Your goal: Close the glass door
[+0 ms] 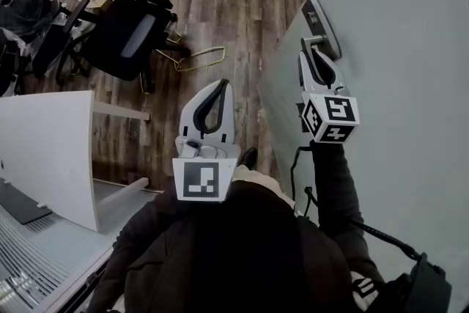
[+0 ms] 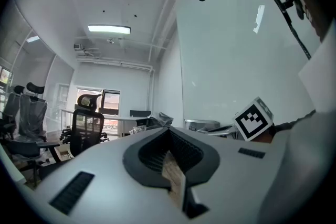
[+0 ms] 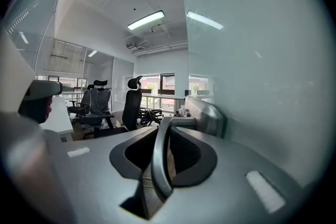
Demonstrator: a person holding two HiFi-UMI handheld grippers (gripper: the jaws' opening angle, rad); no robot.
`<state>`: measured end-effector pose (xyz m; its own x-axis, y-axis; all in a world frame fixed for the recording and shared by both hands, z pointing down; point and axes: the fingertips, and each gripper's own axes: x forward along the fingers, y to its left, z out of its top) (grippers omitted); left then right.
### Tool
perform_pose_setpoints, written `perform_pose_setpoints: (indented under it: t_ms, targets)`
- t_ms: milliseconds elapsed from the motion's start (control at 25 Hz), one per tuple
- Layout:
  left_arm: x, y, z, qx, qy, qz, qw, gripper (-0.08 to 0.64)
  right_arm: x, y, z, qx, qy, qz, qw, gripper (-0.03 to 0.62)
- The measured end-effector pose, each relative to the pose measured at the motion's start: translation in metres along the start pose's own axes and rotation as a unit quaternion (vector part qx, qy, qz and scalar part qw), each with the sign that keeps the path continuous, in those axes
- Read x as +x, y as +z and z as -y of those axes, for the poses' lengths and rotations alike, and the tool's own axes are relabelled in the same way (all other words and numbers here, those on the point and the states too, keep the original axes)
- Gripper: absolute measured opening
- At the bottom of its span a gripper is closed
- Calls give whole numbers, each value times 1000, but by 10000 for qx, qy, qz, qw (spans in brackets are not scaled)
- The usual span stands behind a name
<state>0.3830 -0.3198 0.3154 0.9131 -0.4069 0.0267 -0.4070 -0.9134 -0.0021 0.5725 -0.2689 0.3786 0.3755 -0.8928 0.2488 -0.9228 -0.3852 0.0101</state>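
The frosted glass door [image 1: 396, 48] stands at the right, its edge running down towards me. A metal lever handle [image 1: 315, 42] on a lock plate [image 1: 321, 22] sits near that edge. My right gripper [image 1: 311, 49] is shut on the lever; in the right gripper view the curved lever [image 3: 159, 160] runs between the jaws, beside the door [image 3: 252, 60]. My left gripper [image 1: 222, 86] hangs shut and empty over the wooden floor, left of the door edge. In the left gripper view its jaws [image 2: 169, 131] point into the room, holding nothing.
A white desk [image 1: 51, 143] stands at the left. Black office chairs [image 1: 124, 33] crowd the far left and back. A yellow wire frame [image 1: 198, 59] lies on the wooden floor [image 1: 234, 18]. The person's shoe [image 1: 249, 156] is by the door edge.
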Motion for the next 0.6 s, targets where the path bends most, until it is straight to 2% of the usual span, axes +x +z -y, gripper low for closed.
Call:
perform_pose_setpoints:
  t_ms: [320, 600]
  targets:
    - [-81, -6, -55, -79, 70, 90, 9999, -3, -15, -8, -78, -100, 181, 65, 9998, 69]
    - [-125, -12, -80, -13, 169, 25, 9999, -3, -19, -7, -127, -185, 443, 118, 9988, 69]
